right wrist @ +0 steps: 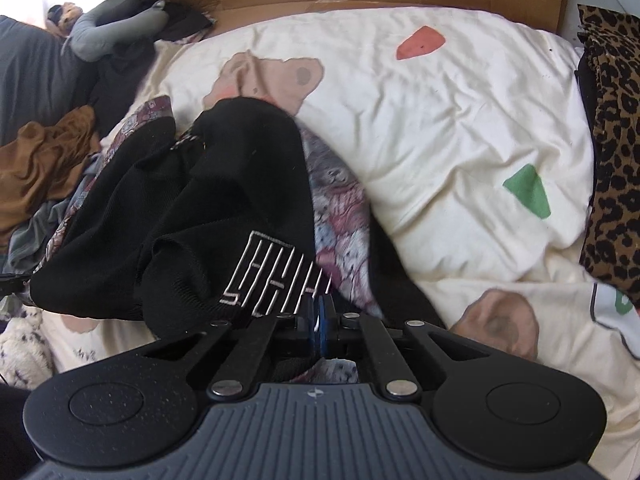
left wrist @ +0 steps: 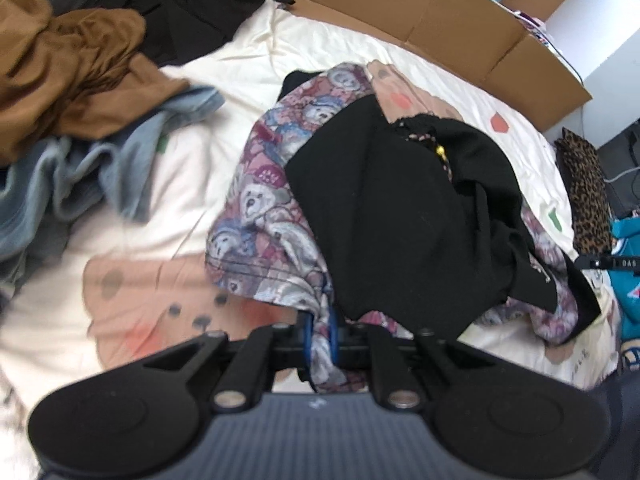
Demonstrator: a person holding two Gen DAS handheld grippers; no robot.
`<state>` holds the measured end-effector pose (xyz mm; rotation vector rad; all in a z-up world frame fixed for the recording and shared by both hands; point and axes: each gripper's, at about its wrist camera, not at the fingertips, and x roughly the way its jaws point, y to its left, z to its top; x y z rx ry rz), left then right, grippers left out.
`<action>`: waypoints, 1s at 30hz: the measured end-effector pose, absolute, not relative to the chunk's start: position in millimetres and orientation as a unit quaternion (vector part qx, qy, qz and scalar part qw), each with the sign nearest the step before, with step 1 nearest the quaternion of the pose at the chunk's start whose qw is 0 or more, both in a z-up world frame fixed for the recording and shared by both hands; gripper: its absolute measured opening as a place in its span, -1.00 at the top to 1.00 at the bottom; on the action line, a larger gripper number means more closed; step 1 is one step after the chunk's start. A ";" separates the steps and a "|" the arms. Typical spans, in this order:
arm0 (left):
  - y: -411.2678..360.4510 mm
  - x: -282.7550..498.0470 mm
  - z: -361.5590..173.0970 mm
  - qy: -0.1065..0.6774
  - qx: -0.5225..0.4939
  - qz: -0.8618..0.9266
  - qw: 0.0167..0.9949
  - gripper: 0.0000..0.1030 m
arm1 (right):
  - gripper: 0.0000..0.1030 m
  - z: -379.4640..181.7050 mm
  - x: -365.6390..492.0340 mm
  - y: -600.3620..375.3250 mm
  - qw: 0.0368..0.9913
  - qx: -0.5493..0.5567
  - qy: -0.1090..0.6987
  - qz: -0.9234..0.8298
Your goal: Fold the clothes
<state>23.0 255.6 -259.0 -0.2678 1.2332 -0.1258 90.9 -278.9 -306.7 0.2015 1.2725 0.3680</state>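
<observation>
A bear-print garment (left wrist: 256,200) lies bunched on the cream bed cover (left wrist: 192,168), with a black garment (left wrist: 400,208) draped over it. My left gripper (left wrist: 320,332) is shut on a gathered edge of the bear-print fabric, which hangs down between its blue pads. In the right wrist view the black garment (right wrist: 224,200) shows white lettering near its hem, and the bear-print garment (right wrist: 340,216) runs beside it. My right gripper (right wrist: 319,320) is shut, its pads pressed together where both fabrics meet. Bear-print cloth shows just behind the jaws, so the grip seems to be on that garment.
A brown garment (left wrist: 68,68), a light blue one (left wrist: 80,176) and dark clothes (left wrist: 192,8) are heaped at the left. Flattened cardboard (left wrist: 460,20) lines the far side of the bed. Leopard-print fabric (right wrist: 616,140) lies along the right edge. A grey pillow (right wrist: 116,24) is at the far left.
</observation>
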 end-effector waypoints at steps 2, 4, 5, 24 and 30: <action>259.4 13.3 -257.5 0.581 -0.123 -0.057 0.803 0.84 | 1.00 -305.0 83.9 -276.7 0.781 0.094 0.592 0.176; 263.0 3.1 -255.5 0.586 -0.122 -0.054 0.799 0.84 | 1.00 -303.8 77.1 -274.9 0.777 0.094 0.595 0.181; 264.9 -2.2 -254.5 0.588 -0.122 -0.052 0.798 0.84 | 1.00 -303.6 74.0 -273.9 0.775 0.094 0.597 0.184; 310.4 -60.3 -252.1 0.675 -0.108 0.011 0.730 0.61 | 0.45 -314.8 93.4 -268.3 0.774 0.132 0.587 0.198; 322.3 -42.6 -222.5 0.648 -0.096 0.022 0.755 0.29 | 0.26 -319.6 120.8 -258.9 0.780 0.136 0.577 0.203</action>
